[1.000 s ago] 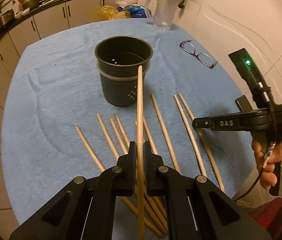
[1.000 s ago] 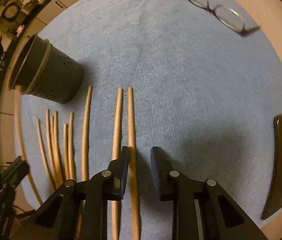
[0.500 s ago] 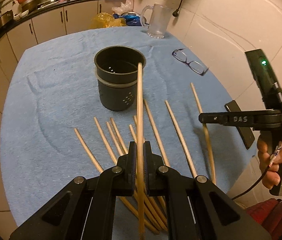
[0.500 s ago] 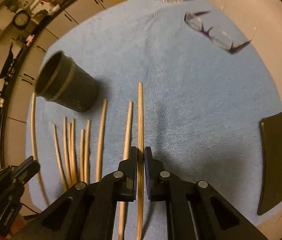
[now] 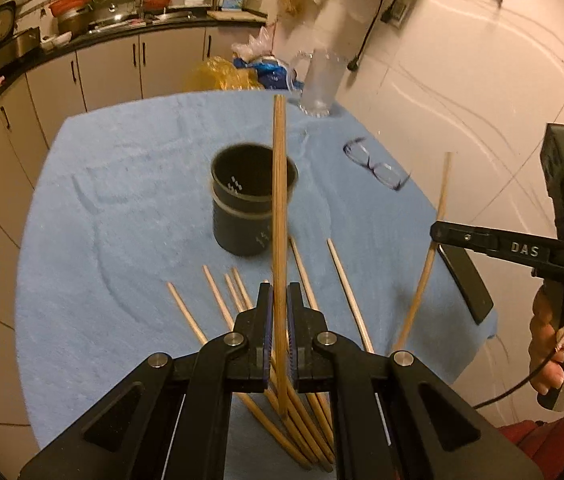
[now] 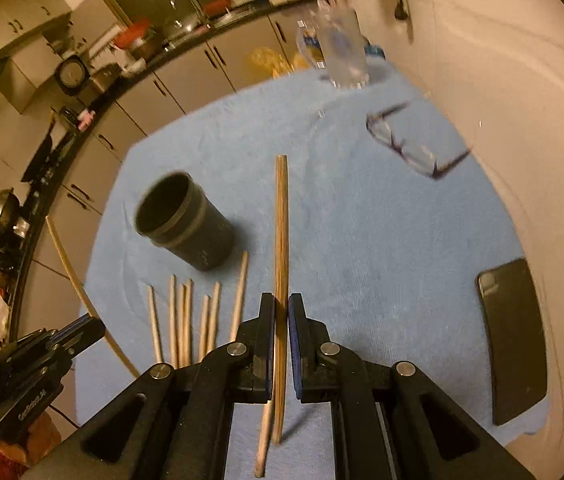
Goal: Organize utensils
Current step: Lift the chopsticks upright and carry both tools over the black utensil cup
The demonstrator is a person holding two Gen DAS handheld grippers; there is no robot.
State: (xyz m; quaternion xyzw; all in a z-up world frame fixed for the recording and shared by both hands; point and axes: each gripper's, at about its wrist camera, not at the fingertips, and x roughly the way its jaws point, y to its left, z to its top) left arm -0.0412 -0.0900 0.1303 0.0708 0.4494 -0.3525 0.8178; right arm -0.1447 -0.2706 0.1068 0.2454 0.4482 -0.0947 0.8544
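A dark perforated cup [image 5: 238, 224] stands upright on the blue cloth [image 5: 122, 220]. My left gripper [image 5: 279, 312] is shut on a wooden chopstick [image 5: 279, 200], whose far end rises in front of the cup. In the right wrist view my right gripper [image 6: 281, 320] is shut on another chopstick [image 6: 281, 232], lifted off the cloth to the right of the cup [image 6: 190, 228]. Several loose chopsticks [image 6: 182, 316] lie side by side in front of the cup. The right gripper [image 5: 438, 234] with its chopstick also shows at the right of the left wrist view, held by a hand [image 5: 554, 344].
A pair of glasses [image 5: 378, 166] lies beyond the cup to the right. A black phone [image 6: 514, 340] rests near the cloth's right edge. A clear glass mug [image 5: 320, 84] stands at the far edge, with plastic bags [image 5: 226, 74] behind it. Kitchen cabinets run along the left.
The right gripper shut on a chopstick and lifted it off the cloth. Both grippers rose with their chopsticks, and the left one's stick now reaches beyond the cup's rim.
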